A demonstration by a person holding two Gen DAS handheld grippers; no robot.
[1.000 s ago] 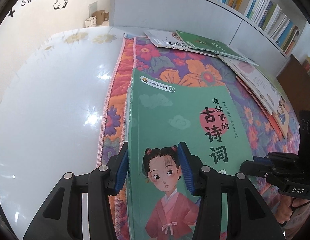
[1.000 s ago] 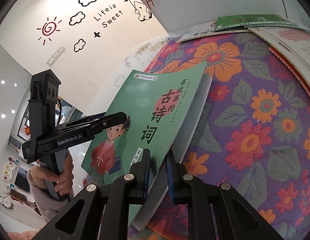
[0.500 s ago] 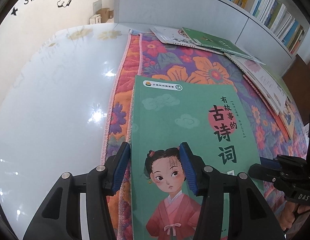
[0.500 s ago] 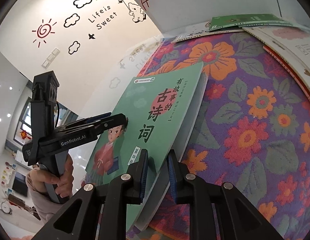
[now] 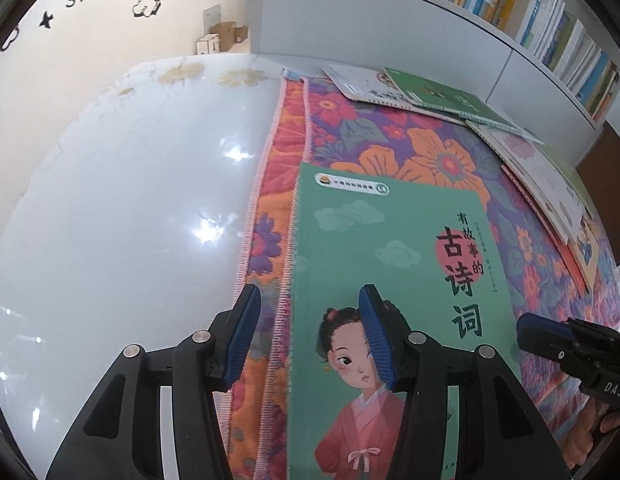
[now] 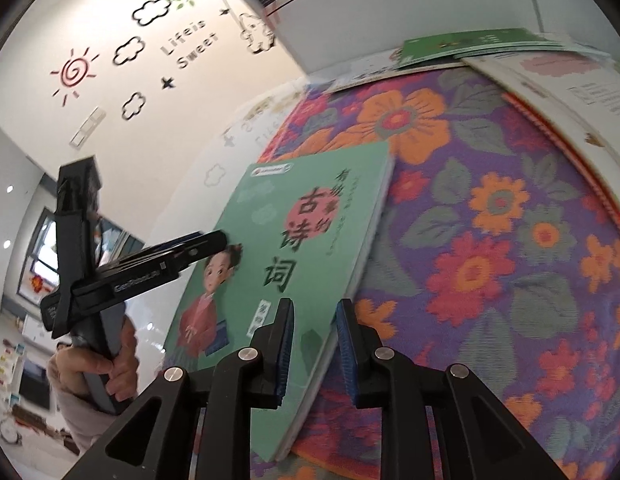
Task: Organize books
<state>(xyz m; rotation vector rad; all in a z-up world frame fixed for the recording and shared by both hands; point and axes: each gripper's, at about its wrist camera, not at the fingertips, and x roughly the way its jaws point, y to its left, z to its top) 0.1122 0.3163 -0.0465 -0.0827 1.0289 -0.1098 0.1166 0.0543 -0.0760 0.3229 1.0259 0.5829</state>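
The green book lies flat on the floral cloth along the cloth's left edge. The left gripper stands open astride the book's spine edge, not pressing it. The right gripper straddles the book's page edge, parted and unclamped.

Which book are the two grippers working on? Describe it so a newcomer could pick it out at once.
On the flowered cloth, look to the near end, close to its pink-edged border beside the glossy white tabletop. The teal book lies there alone. Unlike the books fanned along the far edge, its cover shows a girl in a pink robe and large Chinese characters.
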